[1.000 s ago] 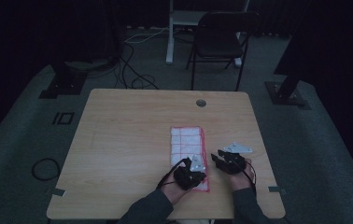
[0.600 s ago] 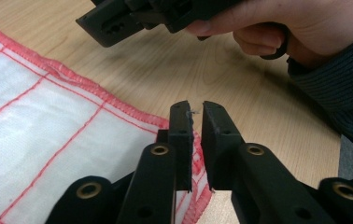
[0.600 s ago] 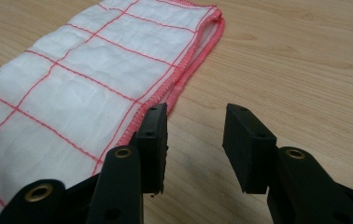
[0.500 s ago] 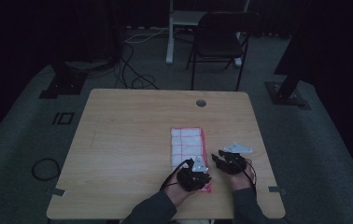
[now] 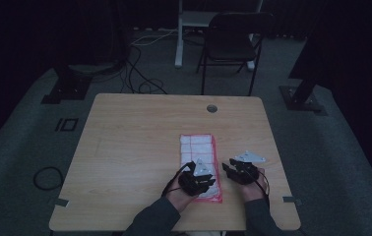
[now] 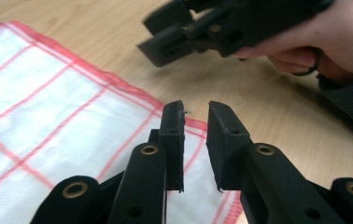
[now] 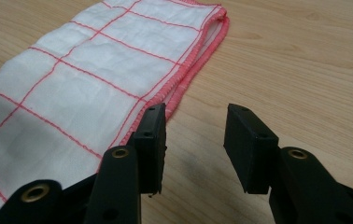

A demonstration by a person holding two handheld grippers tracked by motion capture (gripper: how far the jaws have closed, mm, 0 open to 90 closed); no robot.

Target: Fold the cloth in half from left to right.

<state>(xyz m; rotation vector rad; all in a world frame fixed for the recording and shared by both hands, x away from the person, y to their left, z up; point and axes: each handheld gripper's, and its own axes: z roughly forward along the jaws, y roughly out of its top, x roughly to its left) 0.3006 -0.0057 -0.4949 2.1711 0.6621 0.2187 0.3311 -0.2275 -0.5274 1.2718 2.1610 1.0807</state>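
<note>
From my seat the cloth (image 5: 200,164) lies lengthwise on the table (image 5: 125,147), running from centre toward six o'clock. My left gripper (image 5: 208,183) sits over its six o'clock end, and my right gripper (image 5: 229,169) sits just off its three o'clock edge. A chair (image 5: 233,42) stands beyond the table at twelve o'clock

Nothing here can be read. The cloth (image 5: 198,156) lying near the desk's (image 5: 135,147) front right corner carries only a grid of red lines and a red hem, no lettering. The claws' black parts and brass rivets bear no marks or numbers that I can make out, and the bare wood has no label or sign.
</note>
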